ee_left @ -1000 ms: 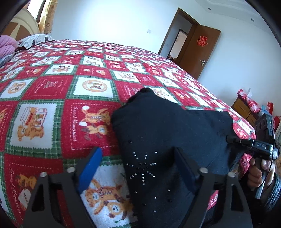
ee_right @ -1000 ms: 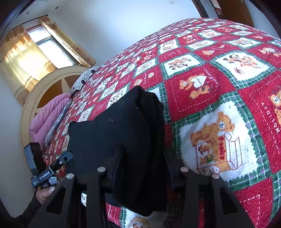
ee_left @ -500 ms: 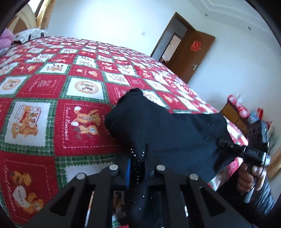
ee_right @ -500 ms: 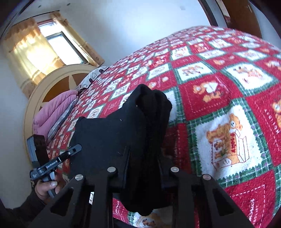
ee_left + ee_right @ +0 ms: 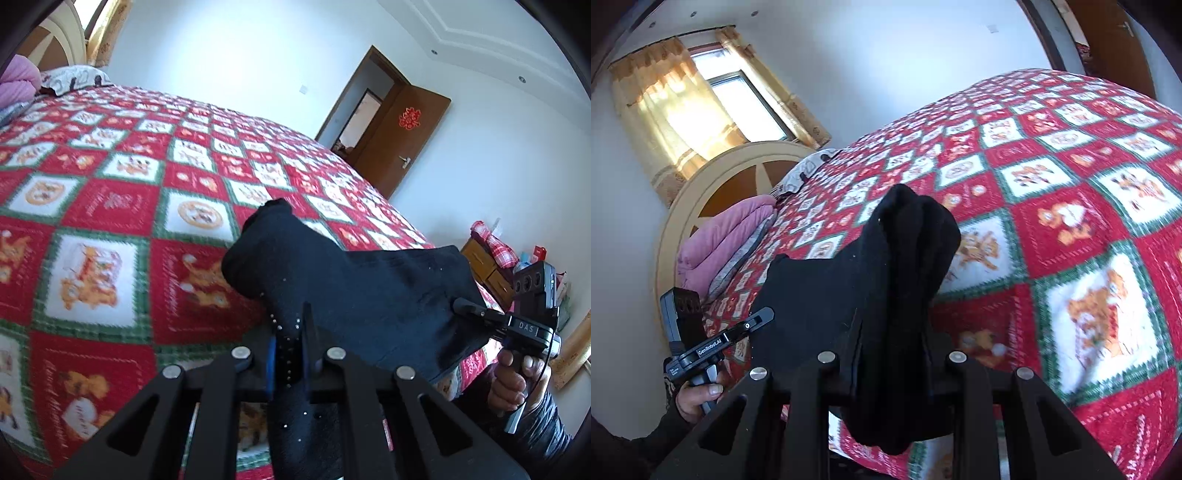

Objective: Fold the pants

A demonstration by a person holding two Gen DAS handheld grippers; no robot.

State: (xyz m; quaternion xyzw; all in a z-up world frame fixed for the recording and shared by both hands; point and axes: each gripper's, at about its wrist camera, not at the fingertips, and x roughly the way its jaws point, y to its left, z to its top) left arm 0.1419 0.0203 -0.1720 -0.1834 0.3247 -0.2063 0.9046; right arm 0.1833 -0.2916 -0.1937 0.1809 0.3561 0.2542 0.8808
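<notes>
The black pants (image 5: 354,280) with small studs are lifted off the red patchwork bedspread (image 5: 110,229) and stretched between both grippers. My left gripper (image 5: 290,347) is shut on one edge of the pants, near the studs. My right gripper (image 5: 892,354) is shut on the other bunched edge of the pants (image 5: 886,266), which hangs down below the jaws. Each gripper shows in the other's view: the right gripper (image 5: 480,314) at the far right, the left gripper (image 5: 753,325) at the lower left.
The bed fills both views. A pink folded blanket (image 5: 720,236) and a pillow (image 5: 74,79) lie by the round headboard (image 5: 701,192). A brown door (image 5: 402,136) stands open; a wooden nightstand (image 5: 484,269) stands at the bed's right.
My left gripper has closed on the pants' edge, having been open a second ago. Both grippers have risen, lifting the pants off the bedspread.
</notes>
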